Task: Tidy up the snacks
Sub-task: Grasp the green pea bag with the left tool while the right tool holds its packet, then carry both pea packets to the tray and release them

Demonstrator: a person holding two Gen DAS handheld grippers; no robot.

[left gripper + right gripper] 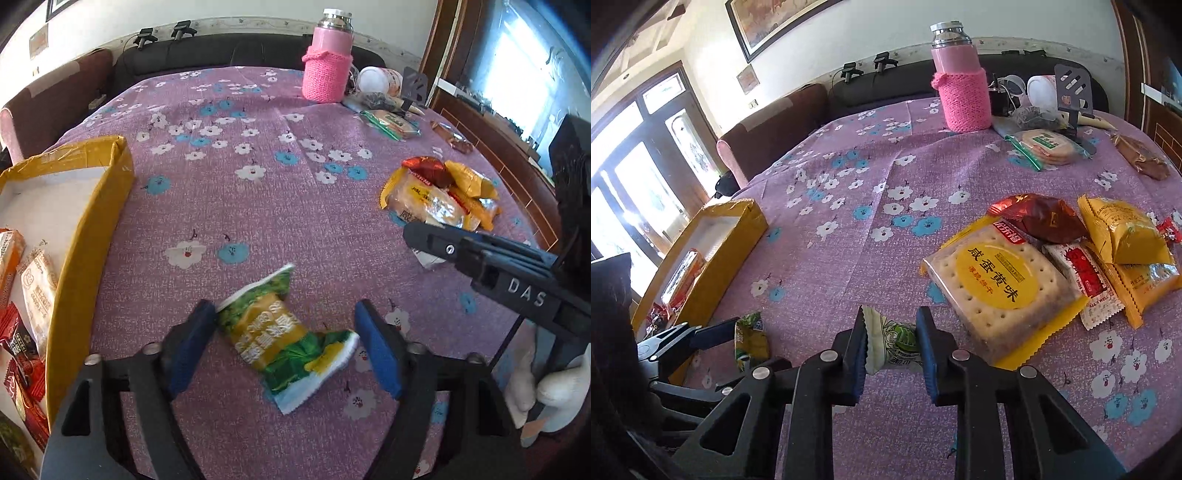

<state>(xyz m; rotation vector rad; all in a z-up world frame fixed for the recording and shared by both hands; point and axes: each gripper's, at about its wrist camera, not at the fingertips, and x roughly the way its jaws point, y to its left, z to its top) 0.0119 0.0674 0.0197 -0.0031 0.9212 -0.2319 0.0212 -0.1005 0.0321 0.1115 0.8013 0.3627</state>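
A green and yellow snack packet (269, 332) lies on the flowered purple tablecloth (258, 206). My left gripper (284, 343) straddles it, its blue pads standing at the packet's two edges without visibly squeezing it. A yellow cardboard box (92, 236) at the left holds several wrapped snacks. In the right wrist view my right gripper (892, 350) is shut on a small white and green packet (890, 341) just above the cloth. Right of it lies a pile of snacks, with a large cracker pack (997, 280) at its front. The green packet (751, 339) and the box (738, 225) show at the left there.
A pink flask in a knitted sleeve (327, 62) stands at the far side. Near it are a green-edged cracker pack (391, 123), a brown packet (452, 136), a white cup (1041, 90) and a black stand (1073, 92). A dark sofa (221, 51) runs behind the table.
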